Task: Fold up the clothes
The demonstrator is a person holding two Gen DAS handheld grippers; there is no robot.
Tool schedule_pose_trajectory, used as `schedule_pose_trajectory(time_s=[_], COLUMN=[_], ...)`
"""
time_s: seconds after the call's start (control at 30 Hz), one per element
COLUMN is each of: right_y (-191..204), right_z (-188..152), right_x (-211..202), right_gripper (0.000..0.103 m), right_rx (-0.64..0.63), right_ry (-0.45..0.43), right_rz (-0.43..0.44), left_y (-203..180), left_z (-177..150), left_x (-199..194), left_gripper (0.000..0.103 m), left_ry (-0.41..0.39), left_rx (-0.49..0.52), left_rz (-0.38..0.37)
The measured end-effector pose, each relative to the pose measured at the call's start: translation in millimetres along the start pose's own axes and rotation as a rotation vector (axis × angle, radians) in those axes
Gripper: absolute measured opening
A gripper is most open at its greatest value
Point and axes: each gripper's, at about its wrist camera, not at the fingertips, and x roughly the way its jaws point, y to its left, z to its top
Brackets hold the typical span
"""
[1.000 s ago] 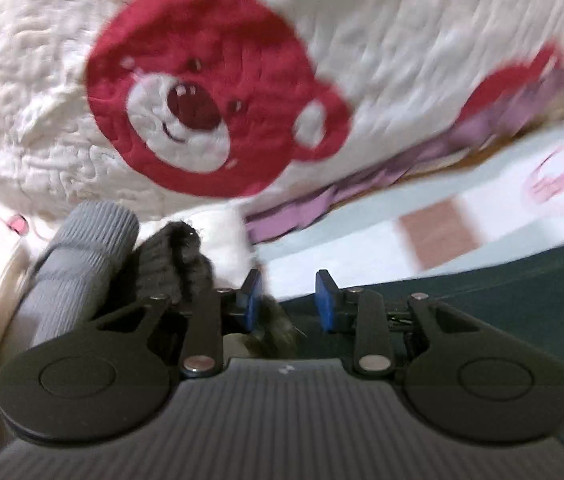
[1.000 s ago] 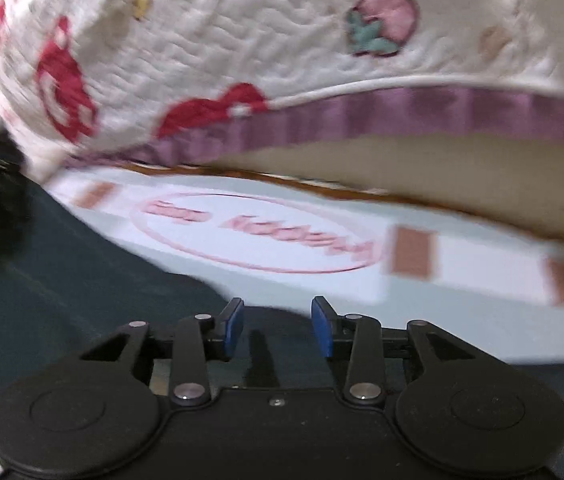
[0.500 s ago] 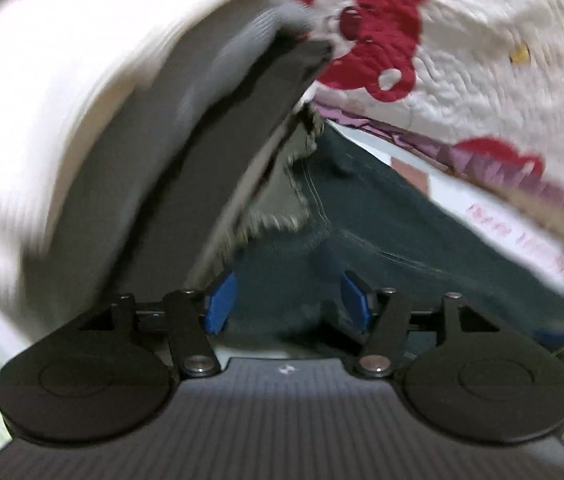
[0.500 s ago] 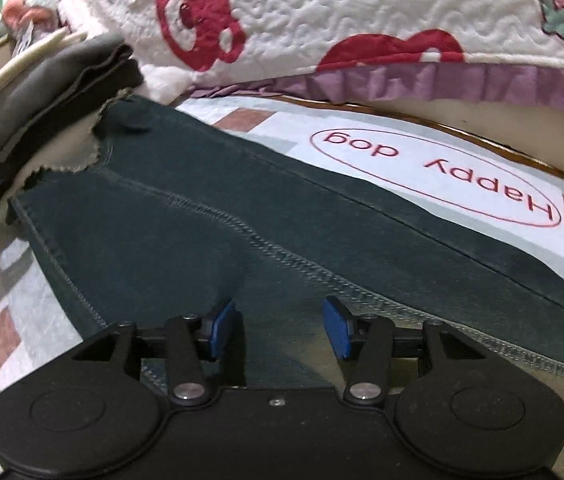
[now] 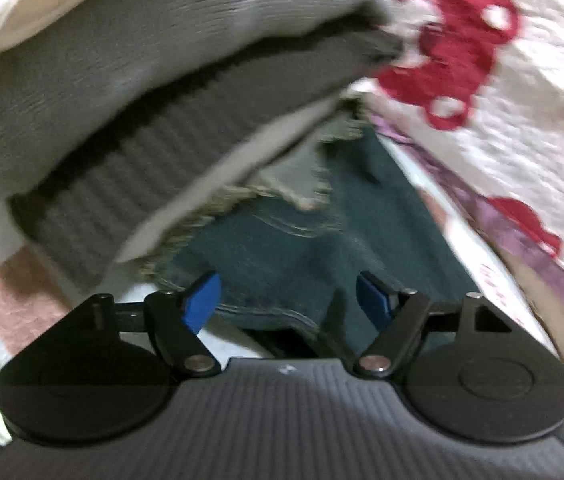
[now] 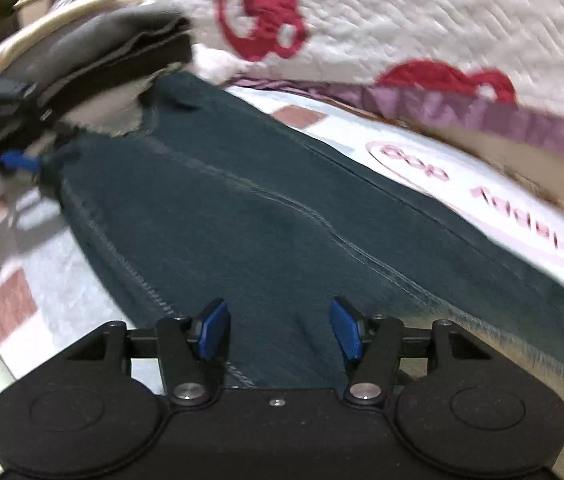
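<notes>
Now both grippers, left [image 5: 288,296] and right [image 6: 279,328], have opened wider (nothing held) over the jeans [image 6: 265,216], so I judge a grasp for folding comes.

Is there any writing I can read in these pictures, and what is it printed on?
"Happy dog": pink letters inside a pink oval on the white sheet, seen upside down and blurred in the right wrist view, beside the dark jeans.
In the left wrist view the same print is too blurred to read.
No other text shows.
</notes>
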Motion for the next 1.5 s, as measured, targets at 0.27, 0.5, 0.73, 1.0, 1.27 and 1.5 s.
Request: schedule_pose_trajectory(time_s=[0.27, 0.5, 0.73, 1.0, 1.27, 1.5], right_y=[18.1, 23.4, 45.9, 68.3, 73.0, 89.0], right_z=[6.2, 10.2, 7.5, 9.3, 12.4, 28.3], right_x=[2.8, 7.1, 7.1, 5.2, 9.7, 23.1], right_gripper=[0.063, 0.063, 0.057, 0.059, 0.062, 0.062], right_rx=[-0.062, -0.044, -0.12, -0.181, -0.195, -0.064], right_ry=[-0.022, -0.011, -0.018, -0.015, 0.002, -0.01], right_rz=[-0.033, -0.012, 0.131, 0.2, 0.213, 0.274], left_y=[9.6, 5.9, 6.5, -40.1, -30.6, -28.2], left_z=[-3.6, -1.1, 1.7, 9.1, 17.0, 20.0], left_x=[-1.5, -6.9, 8.3, -29.3, -29.6, -12.0], left_gripper=[0.055, 0.054, 0.055, 0.006, 0.005, 0.01], left_ry=[0.105, 0.06, -0.071, -0.379, -0.362, -0.3], left_rx=[-0.067, -0.068, -0.069, 0.341, 0.395, 0.497], left_rz=[-0.047, -0.103, -0.007, 0.081, 0.185, 0.236])
